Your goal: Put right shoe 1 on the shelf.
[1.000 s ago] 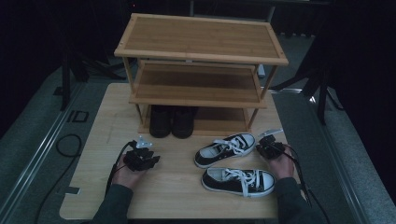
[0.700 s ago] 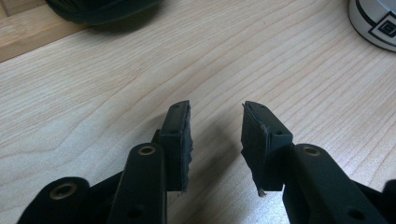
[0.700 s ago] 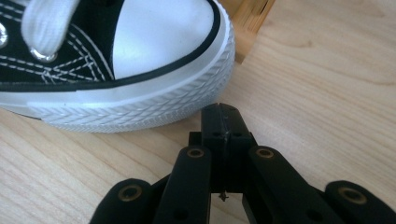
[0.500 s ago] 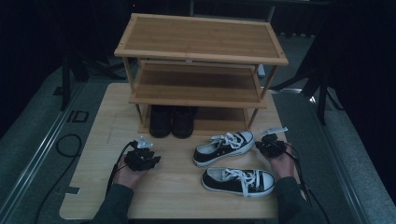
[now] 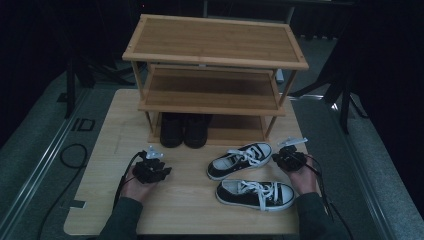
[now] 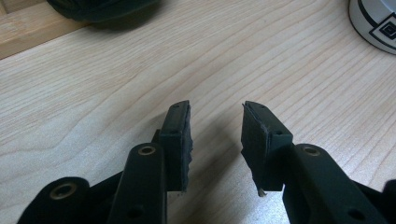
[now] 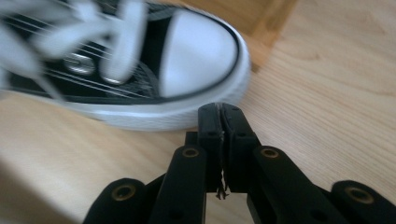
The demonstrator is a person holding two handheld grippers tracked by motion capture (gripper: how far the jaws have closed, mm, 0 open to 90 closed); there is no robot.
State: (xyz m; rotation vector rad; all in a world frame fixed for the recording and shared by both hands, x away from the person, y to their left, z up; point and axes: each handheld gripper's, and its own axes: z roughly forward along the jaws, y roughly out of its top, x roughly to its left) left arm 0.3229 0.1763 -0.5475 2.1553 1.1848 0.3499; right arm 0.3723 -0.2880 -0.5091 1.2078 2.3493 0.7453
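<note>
Right claw (image 5: 286, 158) has lifted slightly beside far sneaker (image 5: 240, 160) toe at bench (image 5: 190, 205) right; jaws together, holding nothing. Left claw (image 5: 150, 169) parted, empty, unmoved at near left. Near sneaker (image 5: 256, 194) untouched. Judgement: grasp not begun; sneakers probably bound for rack (image 5: 215, 80).

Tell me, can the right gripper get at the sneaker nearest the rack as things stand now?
Probably yes. The right gripper, jaws shut, sits just off the white toe of that sneaker, with bare table between them and nothing in the way. It would need to open first.
</note>
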